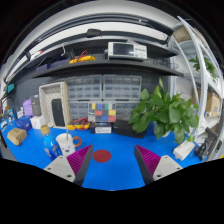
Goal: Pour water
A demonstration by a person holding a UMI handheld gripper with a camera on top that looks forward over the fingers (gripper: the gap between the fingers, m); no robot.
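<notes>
Nearest, the gripper (112, 165) is held above a blue table (120, 170), its two fingers spread wide with nothing between them; one pink pad (68, 163) is seen on the left finger and one on the right (152, 160).

Just ahead of the fingers a single small red disc (102, 155) lies flat on the table. To the left of it, just beyond the left finger, one white cup (66, 142) is found, which is judged to be the vessel the pouring concerns; whether water is in it cannot be told. A few small things lie nearby on the left, among them a yellow one (16, 137), too small to be named. On the right a white object (184, 150) rests at the table's edge.

Further back one green plant (165, 112) stands on the right, one colour chart (103, 113) is propped at the middle, and a shelf (100, 65) with equipment runs across the rear.

No grasp is made yet. If the cup is approached carelessly, it could be knocked over by the left finger, since it sits off to that side rather than between the fingers. A pinch on the rim alone could let it slip or tilt, and water could be spilled onto the table.
</notes>
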